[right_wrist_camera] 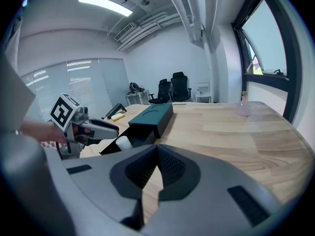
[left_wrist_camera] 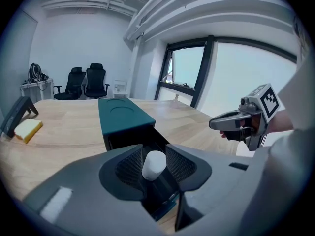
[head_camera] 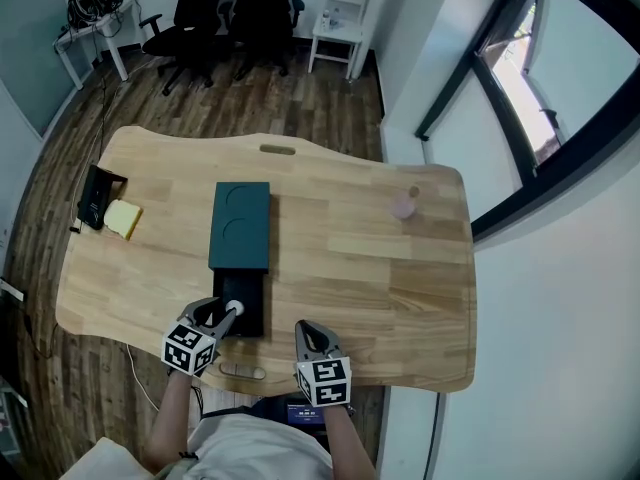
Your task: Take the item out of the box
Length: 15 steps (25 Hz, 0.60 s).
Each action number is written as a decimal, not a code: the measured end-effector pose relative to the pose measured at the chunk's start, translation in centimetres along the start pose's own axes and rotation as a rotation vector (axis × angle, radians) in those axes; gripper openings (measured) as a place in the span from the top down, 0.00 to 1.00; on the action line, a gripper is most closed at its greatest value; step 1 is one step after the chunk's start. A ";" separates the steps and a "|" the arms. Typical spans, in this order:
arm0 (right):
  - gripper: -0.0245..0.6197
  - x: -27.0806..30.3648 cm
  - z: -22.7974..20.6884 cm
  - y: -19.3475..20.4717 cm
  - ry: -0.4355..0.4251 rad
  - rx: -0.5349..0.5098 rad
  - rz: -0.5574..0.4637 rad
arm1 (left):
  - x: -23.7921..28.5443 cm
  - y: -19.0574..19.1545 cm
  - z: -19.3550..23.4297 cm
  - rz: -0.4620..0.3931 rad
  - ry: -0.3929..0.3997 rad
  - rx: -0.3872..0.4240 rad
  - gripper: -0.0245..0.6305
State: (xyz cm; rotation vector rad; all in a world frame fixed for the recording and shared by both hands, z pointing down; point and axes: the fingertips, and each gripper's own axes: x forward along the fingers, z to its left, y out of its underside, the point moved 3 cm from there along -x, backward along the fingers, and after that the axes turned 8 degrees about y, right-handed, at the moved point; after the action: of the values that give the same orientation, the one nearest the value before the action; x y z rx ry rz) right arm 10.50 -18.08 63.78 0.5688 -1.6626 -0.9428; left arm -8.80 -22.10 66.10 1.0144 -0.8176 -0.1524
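A dark green box [head_camera: 240, 223] lies on the wooden table [head_camera: 350, 258], its black drawer [head_camera: 243, 313] pulled out toward me. A small white cylinder [left_wrist_camera: 154, 164] stands in the drawer, also seen in the right gripper view as a white cylinder [right_wrist_camera: 122, 142]. My left gripper [head_camera: 225, 313] is at the drawer with its jaws open. The cylinder shows in the gap between them, and the right gripper view puts it just below the tips. My right gripper [head_camera: 308, 330] hovers at the table's near edge, right of the drawer, shut and empty.
A yellow sponge [head_camera: 124, 218] and a black stand [head_camera: 95, 196] lie at the table's left. A small pink cup [head_camera: 403, 204] sits far right. Office chairs [head_camera: 200, 13] and a white side table [head_camera: 338, 28] stand beyond the table. A window wall runs along the right.
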 end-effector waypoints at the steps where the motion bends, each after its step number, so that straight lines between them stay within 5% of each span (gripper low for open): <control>1: 0.95 0.2 -0.1 0.2 0.003 0.003 0.003 | 0.3 0.2 -0.1 0.016 0.008 0.010 0.76; 15: 0.95 2.9 -1.4 0.9 0.015 -0.017 0.046 | 3.5 3.3 0.0 0.261 0.051 0.162 0.70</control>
State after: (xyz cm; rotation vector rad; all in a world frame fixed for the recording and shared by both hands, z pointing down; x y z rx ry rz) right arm 11.08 -20.19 66.29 0.5230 -1.6462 -0.9163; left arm -7.14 -21.96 70.59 1.0488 -0.9187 0.1640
